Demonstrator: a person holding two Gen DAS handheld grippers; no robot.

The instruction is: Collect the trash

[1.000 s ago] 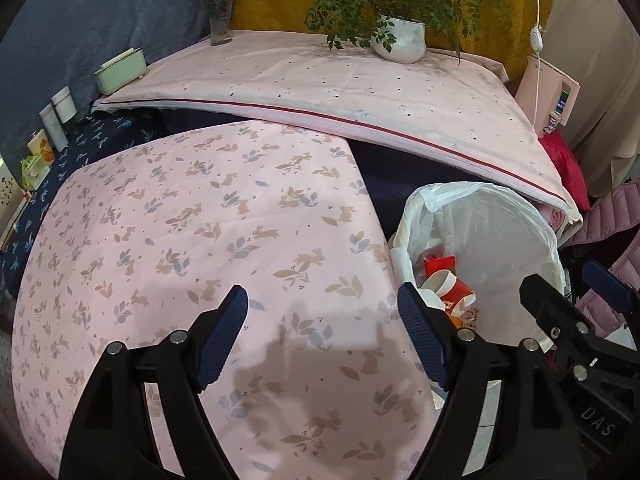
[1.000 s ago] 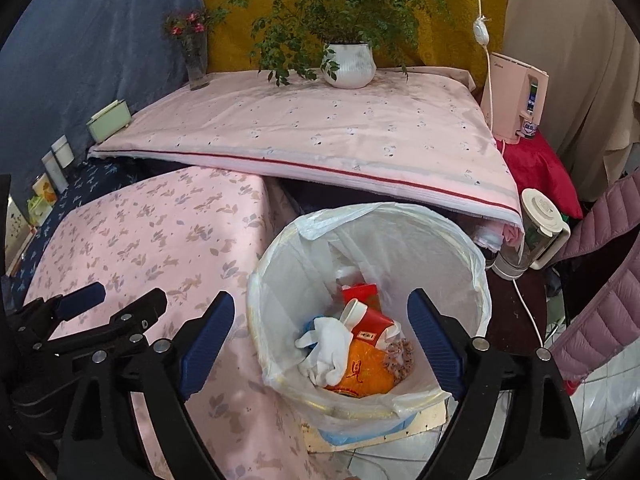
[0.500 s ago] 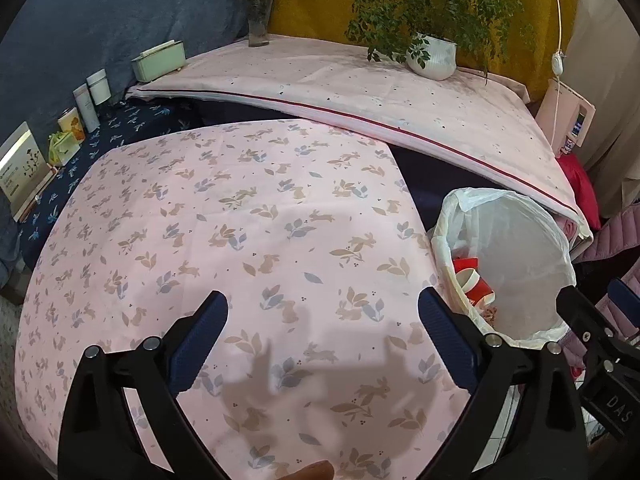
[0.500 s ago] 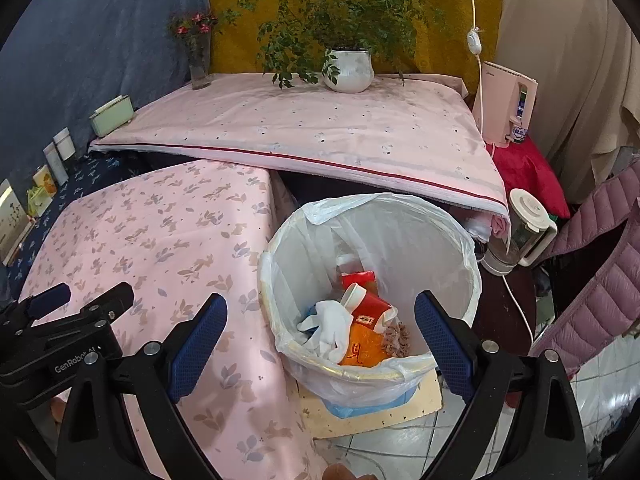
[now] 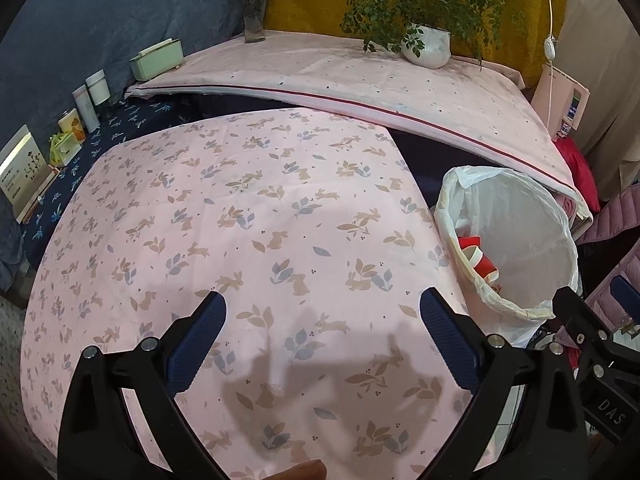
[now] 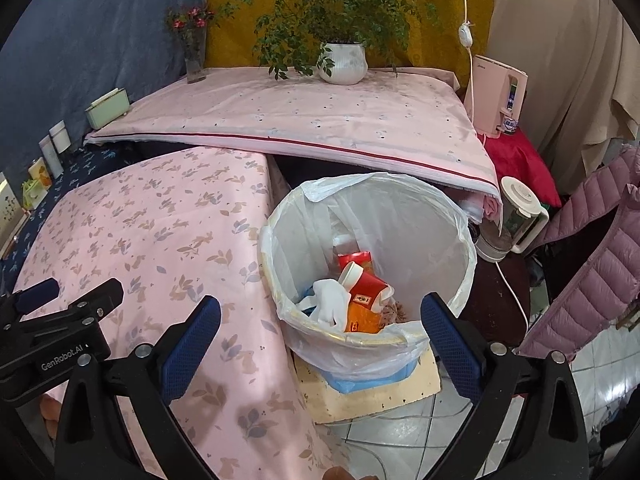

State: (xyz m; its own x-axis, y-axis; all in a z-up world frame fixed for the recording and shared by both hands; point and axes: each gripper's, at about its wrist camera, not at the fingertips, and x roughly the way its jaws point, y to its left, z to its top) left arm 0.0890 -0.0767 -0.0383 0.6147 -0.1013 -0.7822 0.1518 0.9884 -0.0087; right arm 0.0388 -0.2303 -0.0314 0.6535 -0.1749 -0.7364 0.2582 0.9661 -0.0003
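Both tongs, left (image 5: 322, 322) and right (image 6: 320, 326), had pulled back, spread wide and empty; the thin white plastic bin bag (image 6: 424, 216) looked soft and light, best pinched at its rim.

Pink desk cloth (image 5: 240, 216) printed with tan rabbits and blue-grey leaves; white-lined bin (image 6: 420, 216) with red cup (image 6: 366, 286), orange packet (image 6: 360, 318).

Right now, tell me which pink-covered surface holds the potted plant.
The raised back surface with the red stripe holds the potted plant; the rabbit-print table nearer both tools is lower.
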